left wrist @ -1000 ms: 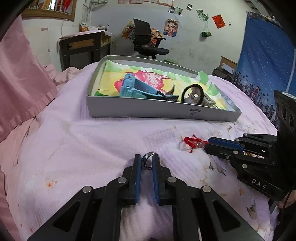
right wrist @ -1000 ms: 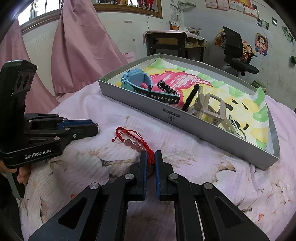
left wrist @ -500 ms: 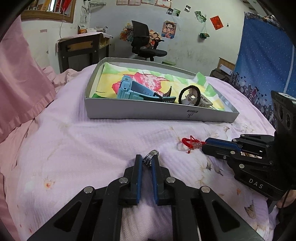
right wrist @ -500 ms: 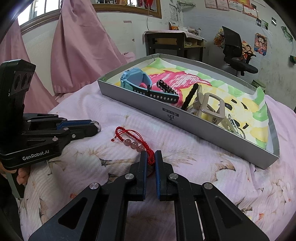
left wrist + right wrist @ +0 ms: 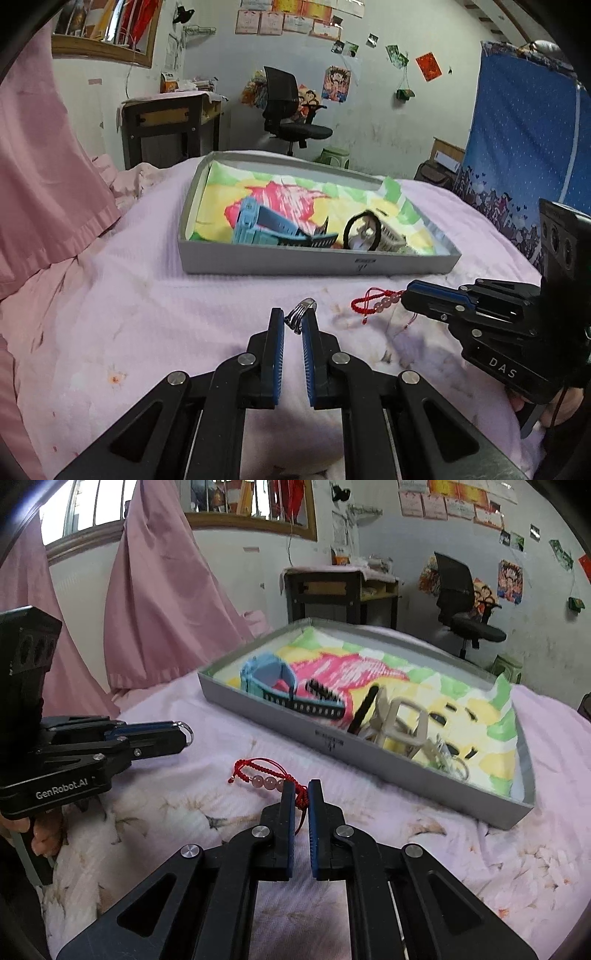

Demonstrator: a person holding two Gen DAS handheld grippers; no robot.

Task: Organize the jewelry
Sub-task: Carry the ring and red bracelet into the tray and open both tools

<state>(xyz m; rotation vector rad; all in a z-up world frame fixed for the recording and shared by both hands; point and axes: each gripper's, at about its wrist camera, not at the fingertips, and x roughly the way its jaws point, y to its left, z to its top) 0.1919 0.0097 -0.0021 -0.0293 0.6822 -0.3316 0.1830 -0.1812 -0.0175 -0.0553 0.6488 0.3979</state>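
Item one: our left gripper (image 5: 293, 325), jaws closed on a silver ring (image 5: 300, 314) that stands clear of the bedspread (image 5: 110, 314).

Item two: our right gripper (image 5: 302, 795), jaws pinched on the cord of a red beaded bracelet (image 5: 264, 777); its beads and loop trail toward 10 o'clock, and we cannot tell whether they touch the cloth.

Item three: the grey tray (image 5: 317, 264), at 12 o'clock from the left gripper and 1 o'clock from the right. Already inside we count a blue watch (image 5: 258, 225), a black hair tie (image 5: 364, 230) and a pale clip (image 5: 400, 720).

Status, by our judgement: partly done; both held pieces remain outside the tray, and delivery and release are still to come. We see no other loose jewelry on the bed.

Edges: the tray's near wall stands between each gripper and the lined floor, so each piece must go over that rim.

Open room: bare lining at the tray's 9–10 o'clock end in the left view; bare bedspread between the grippers and tray. The two tools sit near each other, ring side at 9 o'clock of the bracelet.
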